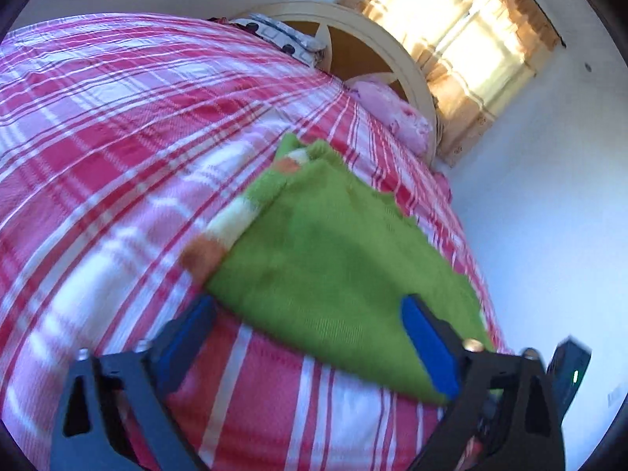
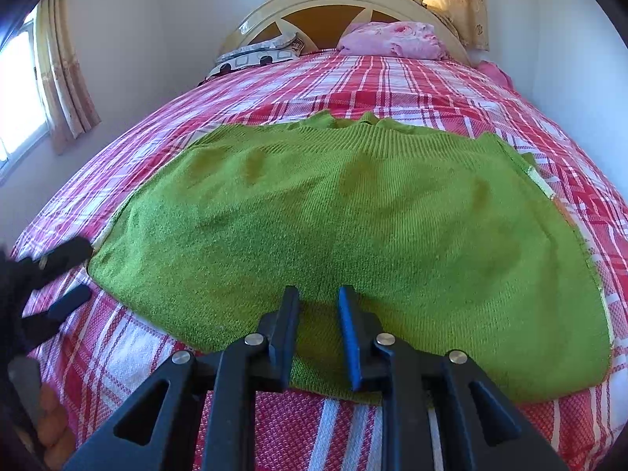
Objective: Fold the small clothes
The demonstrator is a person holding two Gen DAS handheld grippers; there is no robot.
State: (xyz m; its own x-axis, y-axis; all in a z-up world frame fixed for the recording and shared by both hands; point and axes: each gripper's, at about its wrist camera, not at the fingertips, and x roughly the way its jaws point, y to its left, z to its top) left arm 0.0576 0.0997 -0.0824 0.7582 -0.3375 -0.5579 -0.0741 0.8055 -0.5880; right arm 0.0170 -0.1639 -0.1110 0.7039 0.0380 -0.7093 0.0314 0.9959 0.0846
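A green knitted sweater [image 2: 345, 212] lies flat on the pink plaid bedspread [image 2: 392, 78], its hem toward me. In the left wrist view the sweater [image 1: 333, 251] shows a folded sleeve with white and orange bands along its left side. My left gripper [image 1: 310, 306] is open, its fingers straddling the sweater's near corner just above the bed. It also shows in the right wrist view [image 2: 70, 271] at the sweater's left edge. My right gripper [image 2: 318, 294] is open with a narrow gap, over the middle of the sweater's near hem, holding nothing.
A cream headboard [image 2: 337, 0] stands at the far end with a pink pillow [image 2: 392, 39] and a patterned pillow [image 2: 259, 55]. White walls flank the bed. Curtained windows [image 2: 62, 70] are on the left and behind the headboard.
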